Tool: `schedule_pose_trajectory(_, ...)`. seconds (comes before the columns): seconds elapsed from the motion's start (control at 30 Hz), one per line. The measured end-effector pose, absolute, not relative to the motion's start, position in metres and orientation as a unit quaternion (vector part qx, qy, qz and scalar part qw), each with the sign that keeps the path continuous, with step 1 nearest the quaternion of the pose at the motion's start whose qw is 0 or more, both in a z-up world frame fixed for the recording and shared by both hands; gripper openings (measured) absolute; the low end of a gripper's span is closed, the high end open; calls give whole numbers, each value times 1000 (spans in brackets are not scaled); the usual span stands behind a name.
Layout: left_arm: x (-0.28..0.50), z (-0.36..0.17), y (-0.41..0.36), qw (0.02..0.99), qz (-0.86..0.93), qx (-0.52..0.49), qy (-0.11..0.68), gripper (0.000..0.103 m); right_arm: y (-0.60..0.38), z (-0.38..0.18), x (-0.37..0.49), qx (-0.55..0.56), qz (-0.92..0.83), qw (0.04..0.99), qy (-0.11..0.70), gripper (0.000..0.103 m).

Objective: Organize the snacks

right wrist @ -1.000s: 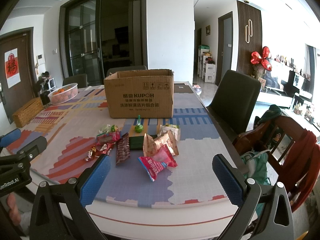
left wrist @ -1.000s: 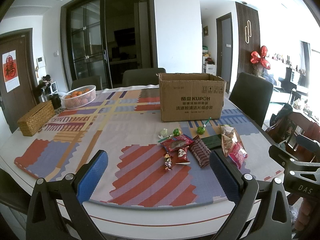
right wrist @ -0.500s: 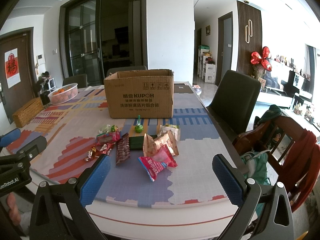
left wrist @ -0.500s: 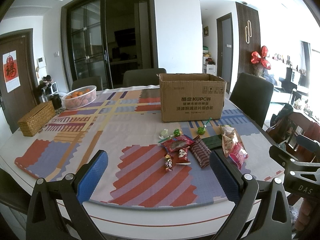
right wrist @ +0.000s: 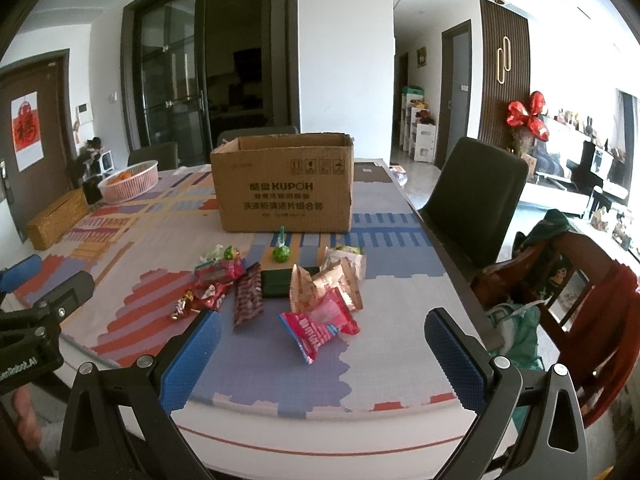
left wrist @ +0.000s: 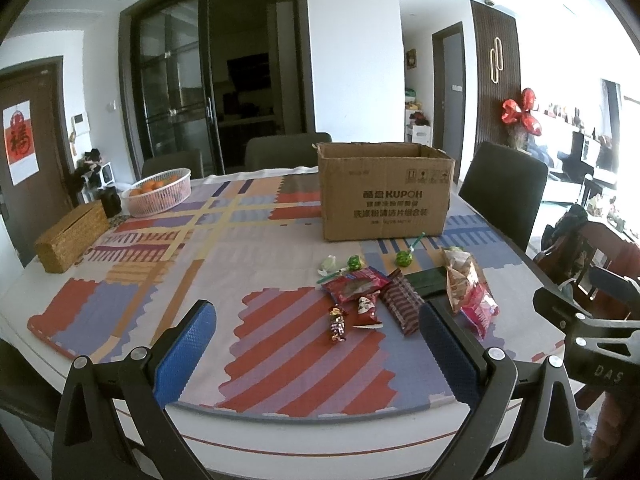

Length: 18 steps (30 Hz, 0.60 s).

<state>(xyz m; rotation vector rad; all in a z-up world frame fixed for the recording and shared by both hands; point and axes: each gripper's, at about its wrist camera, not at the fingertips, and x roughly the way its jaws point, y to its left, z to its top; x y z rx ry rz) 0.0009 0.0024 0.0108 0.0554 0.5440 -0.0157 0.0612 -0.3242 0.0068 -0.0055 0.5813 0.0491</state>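
Both grippers spread wide, nothing held: left gripper [left wrist: 316,344], right gripper [right wrist: 322,350], each at the near table edge. Snack pile [right wrist: 280,288] sits at 12 o'clock from the right gripper, 1 o'clock from the left: two green lollipops [left wrist: 402,258], roughly nine wrapped packets. One open cardboard box [right wrist: 282,184] just behind the pile at 12 o'clock.
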Motion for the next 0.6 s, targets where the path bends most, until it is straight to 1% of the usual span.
schedule_pose_trajectory(0.27, 30, -3, -1, 960, -11, 25, 280, 102, -326, -8, 90, 25, 27, 947, 319, 102)
schedule_pose_trajectory(0.4, 44, -12, -2, 957, -13, 28, 288, 93, -330, -17, 108, 52, 28, 939, 338, 102)
schedule_pose_trajectory(0.6, 63, -31, -2, 947, -21, 26, 319, 81, -332, -32, 128, 79, 32, 926, 367, 93)
